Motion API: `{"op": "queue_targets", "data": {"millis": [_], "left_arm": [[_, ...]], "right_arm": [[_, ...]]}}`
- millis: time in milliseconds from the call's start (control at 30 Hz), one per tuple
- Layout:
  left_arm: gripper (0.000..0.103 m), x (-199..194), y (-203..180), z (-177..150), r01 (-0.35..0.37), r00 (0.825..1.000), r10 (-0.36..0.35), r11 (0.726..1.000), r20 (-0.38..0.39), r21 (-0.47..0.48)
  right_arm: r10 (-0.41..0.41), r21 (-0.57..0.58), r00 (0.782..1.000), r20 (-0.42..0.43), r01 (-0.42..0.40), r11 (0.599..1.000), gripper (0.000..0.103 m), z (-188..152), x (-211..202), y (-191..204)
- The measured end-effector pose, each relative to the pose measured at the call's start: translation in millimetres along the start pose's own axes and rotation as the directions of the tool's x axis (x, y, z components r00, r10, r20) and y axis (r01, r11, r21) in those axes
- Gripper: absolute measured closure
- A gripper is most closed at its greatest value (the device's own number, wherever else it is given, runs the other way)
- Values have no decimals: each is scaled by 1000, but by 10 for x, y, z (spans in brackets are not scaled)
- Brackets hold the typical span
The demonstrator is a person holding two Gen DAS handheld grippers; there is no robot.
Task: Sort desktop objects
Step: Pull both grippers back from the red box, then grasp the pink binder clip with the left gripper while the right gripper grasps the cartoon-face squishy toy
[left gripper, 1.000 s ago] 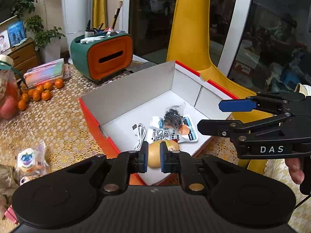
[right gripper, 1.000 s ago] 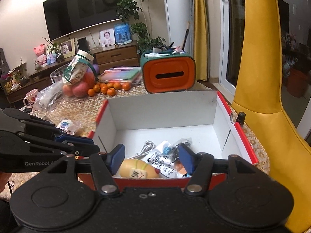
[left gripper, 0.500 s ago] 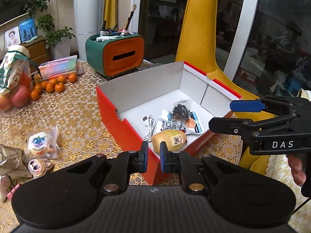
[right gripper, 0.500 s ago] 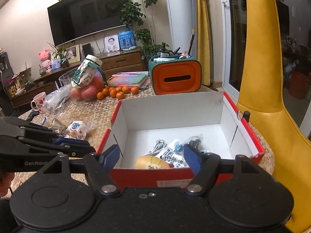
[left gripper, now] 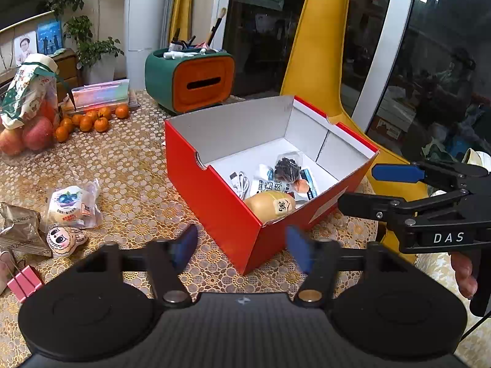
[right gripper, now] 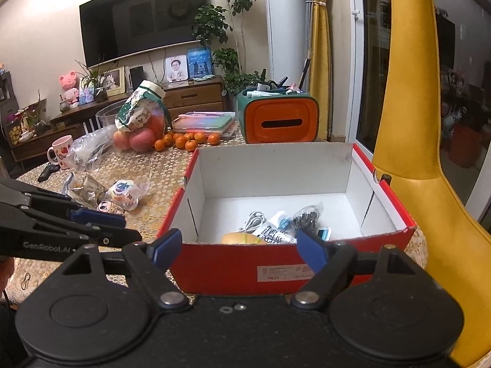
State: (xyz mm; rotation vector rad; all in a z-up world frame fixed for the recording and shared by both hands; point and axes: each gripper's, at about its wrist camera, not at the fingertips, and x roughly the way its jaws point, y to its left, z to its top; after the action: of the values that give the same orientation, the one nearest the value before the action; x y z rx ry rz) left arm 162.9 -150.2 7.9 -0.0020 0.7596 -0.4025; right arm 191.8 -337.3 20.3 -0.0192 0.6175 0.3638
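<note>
Patterned tablecloth [left gripper: 129,165] meets a red box [right gripper: 233,263] half-hiding bread [right gripper: 242,239]; left tongs [left gripper: 241,247] and right tongs [right gripper: 236,247] are opening, empty.

Far end of table: we see a green and orange tissue box [right gripper: 280,117] with pens and tubes standing in its top
Beside it: a flat pastel case [right gripper: 204,121], with small oranges [right gripper: 187,141] scattered just in front
Left of the oranges: apples in a clear bag [right gripper: 139,122], near a pink mug [right gripper: 61,150]
Right side: we make out a yellow chair [right gripper: 408,128] against the glass door
Back wall: a dark television [right gripper: 142,15] above a wooden cabinet [right gripper: 190,95] with framed photos and a leafy plant [right gripper: 227,24]
Table cover: a gold patterned cloth [left gripper: 129,165]
</note>
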Motion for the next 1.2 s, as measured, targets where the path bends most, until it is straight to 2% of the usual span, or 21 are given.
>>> {"op": "queue_targets", "data": {"millis": [333,533,667,867,933,1100,1200], "left_arm": [[33,-133,132,-63,-4,1000,4,1000,19,-5],[32,-242,242,-154,14,1000,-14,1000,21,-14],[32,-352,336,-237,-18,999,19,1000,40,-12],[32,-523,554,-385,-41,996,46,997,74,-66],[23,-573,635,-441,-54,994,62,995,89,-87],[18,-678,852,-595,-80,990,95,987,106,-140],[6,-717,978,-686,-102,985,123,981,118,-168]], "right_arm": [[7,30,1000,-5,-7,1000,16,-26,-7,66],[15,3,1000,24,-15,1000,7,-28,-30,228],[41,-5,999,36,-41,999,5,-28,-35,365],[68,4,997,48,-68,998,1,3,16,580],[80,3,996,49,-80,997,1,14,45,660],[98,-13,994,47,-97,995,1,39,114,877],[103,-24,994,40,-102,994,1,52,185,999]]}}
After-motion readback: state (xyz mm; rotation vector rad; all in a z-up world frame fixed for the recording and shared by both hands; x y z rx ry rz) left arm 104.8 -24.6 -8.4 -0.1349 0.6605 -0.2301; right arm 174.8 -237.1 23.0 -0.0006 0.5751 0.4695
